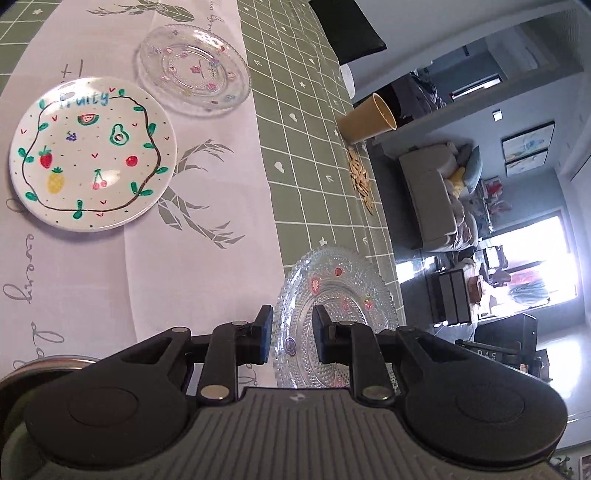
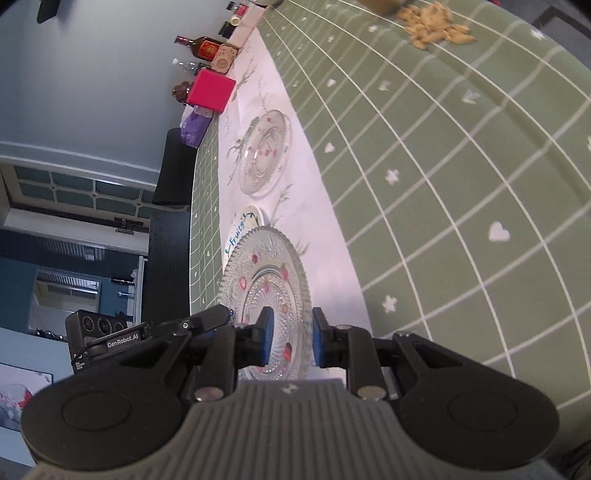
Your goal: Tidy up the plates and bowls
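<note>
A clear beaded glass plate point(image 1: 343, 295) with small pink motifs is held up off the table, tilted. My left gripper point(image 1: 292, 332) is shut on one side of its rim. My right gripper point(image 2: 290, 339) is shut on the near rim of the same glass plate point(image 2: 264, 291), and the right wrist view shows the left gripper point(image 2: 218, 317) at the plate's left edge. On the white runner lie a white plate painted with fruit point(image 1: 92, 153), partly hidden behind the held plate point(image 2: 245, 225), and a second glass plate point(image 1: 194, 68) point(image 2: 264, 151).
A tan paper cup point(image 1: 369, 120) lies on its side near the table edge beside a pile of pale snacks point(image 1: 360, 177) point(image 2: 434, 24). A pink box point(image 2: 210, 90) and bottles point(image 2: 201, 46) stand at the table's far end. Dark chairs point(image 2: 170, 258) line that side.
</note>
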`<action>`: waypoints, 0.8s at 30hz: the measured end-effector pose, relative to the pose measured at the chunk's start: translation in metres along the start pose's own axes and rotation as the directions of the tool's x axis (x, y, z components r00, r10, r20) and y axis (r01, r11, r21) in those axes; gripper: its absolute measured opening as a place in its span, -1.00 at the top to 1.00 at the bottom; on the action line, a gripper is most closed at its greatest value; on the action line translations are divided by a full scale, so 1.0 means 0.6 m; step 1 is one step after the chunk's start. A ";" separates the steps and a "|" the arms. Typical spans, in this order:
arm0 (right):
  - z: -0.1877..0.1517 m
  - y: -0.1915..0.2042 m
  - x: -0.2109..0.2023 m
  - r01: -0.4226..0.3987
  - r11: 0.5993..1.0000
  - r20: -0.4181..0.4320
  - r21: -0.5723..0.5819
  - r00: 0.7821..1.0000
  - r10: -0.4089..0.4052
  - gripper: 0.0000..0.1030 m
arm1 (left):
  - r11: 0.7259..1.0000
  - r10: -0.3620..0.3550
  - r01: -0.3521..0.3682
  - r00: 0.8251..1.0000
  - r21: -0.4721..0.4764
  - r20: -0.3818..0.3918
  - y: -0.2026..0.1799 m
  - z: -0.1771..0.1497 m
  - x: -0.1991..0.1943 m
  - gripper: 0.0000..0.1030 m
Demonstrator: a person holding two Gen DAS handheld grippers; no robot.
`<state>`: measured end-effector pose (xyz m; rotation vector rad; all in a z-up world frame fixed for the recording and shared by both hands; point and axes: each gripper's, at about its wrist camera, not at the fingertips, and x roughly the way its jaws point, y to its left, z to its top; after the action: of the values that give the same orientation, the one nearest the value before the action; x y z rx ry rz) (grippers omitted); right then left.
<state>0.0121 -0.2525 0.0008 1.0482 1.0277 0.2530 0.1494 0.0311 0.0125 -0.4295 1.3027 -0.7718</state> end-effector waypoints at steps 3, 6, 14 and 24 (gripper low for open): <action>-0.009 -0.024 0.009 0.000 0.999 -0.038 0.041 0.999 0.001 0.59 | 0.999 0.034 -0.034 0.999 0.027 -0.021 -0.004 0.002 0.010 0.53; -0.017 -0.047 0.025 0.000 0.996 -0.077 0.095 0.997 0.007 0.59 | 0.995 0.074 -0.070 0.995 0.070 -0.067 -0.007 0.005 0.021 0.52; -0.025 -0.075 0.046 0.066 0.987 -0.102 0.147 0.994 -0.051 0.75 | 0.973 0.210 -0.179 0.947 0.145 -0.242 0.006 0.011 0.083 0.50; -0.032 -0.082 0.054 0.099 0.986 -0.112 0.131 0.990 -0.085 0.79 | 0.917 0.323 -0.253 0.924 0.308 -0.203 -0.024 -0.001 0.090 0.48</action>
<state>0.0003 -0.2466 -0.0600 1.1164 1.1995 0.1657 0.1488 -0.0172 -0.0156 0.0929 1.4271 -0.7575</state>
